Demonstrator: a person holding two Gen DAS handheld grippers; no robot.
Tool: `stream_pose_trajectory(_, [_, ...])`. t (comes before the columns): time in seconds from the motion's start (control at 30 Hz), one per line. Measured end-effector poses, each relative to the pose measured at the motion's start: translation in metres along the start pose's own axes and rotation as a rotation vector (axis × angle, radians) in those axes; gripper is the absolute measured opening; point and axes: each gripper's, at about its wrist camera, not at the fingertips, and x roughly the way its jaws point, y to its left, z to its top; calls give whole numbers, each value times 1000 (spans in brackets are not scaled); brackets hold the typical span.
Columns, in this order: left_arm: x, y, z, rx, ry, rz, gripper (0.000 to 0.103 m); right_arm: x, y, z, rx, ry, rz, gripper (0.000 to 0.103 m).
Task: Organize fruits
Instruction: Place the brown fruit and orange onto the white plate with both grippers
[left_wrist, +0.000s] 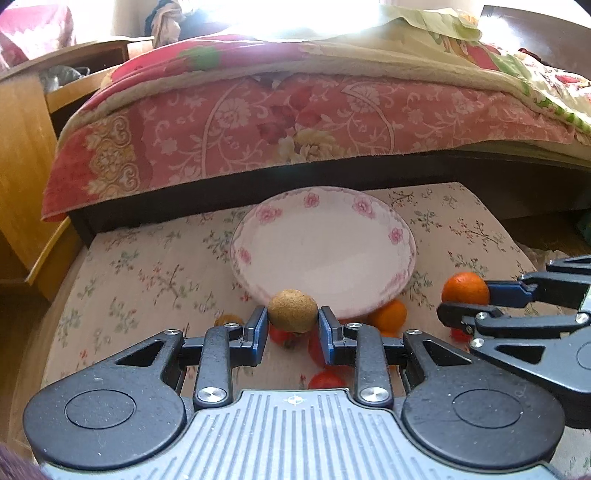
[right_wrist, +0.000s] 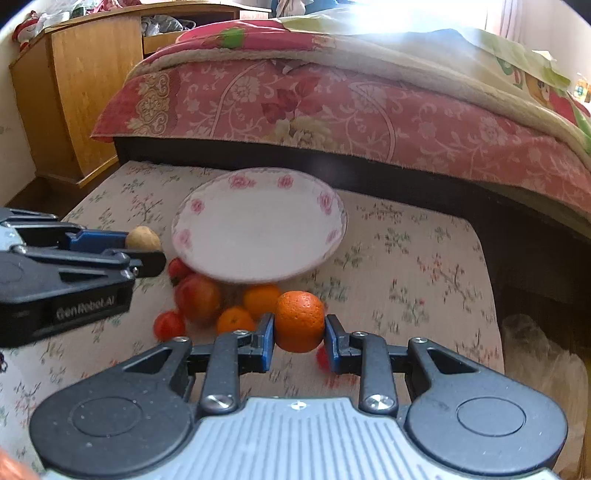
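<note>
My left gripper (left_wrist: 293, 325) is shut on a brown kiwi (left_wrist: 292, 311), held above the stool in front of the plate's near rim. My right gripper (right_wrist: 299, 334) is shut on an orange (right_wrist: 299, 320), held to the right of the fruit pile. The white plate (left_wrist: 325, 243) with pink flowers has nothing on it; it also shows in the right wrist view (right_wrist: 258, 229). Loose fruit lies by its near rim: two small oranges (right_wrist: 260, 299), an apple (right_wrist: 197, 297), several small red tomatoes (right_wrist: 169, 325). In the right wrist view the left gripper (right_wrist: 147, 247) with the kiwi (right_wrist: 143, 238) is at the left.
The fruit and plate rest on a stool with a floral cover (left_wrist: 147, 266). A bed with a pink floral blanket (left_wrist: 295, 122) runs behind it. A wooden cabinet (left_wrist: 22, 155) stands at the left. A second kiwi (left_wrist: 227, 319) lies left of my left gripper's fingers.
</note>
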Motion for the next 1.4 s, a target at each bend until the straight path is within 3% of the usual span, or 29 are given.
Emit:
stream_pose_trajectory(0.33, [37,5,20,-1,15,22,37,37,-13,27,-3,-10,-1,32])
stream_pose_trajectory(0.8, [57,8,23,4,52,22,42,64,-11,42,0,-16,92,32])
stream_pose_trajectory(1.4, [26,18,18,-49,16,16,50,28,-34,49,58,-97,82,34])
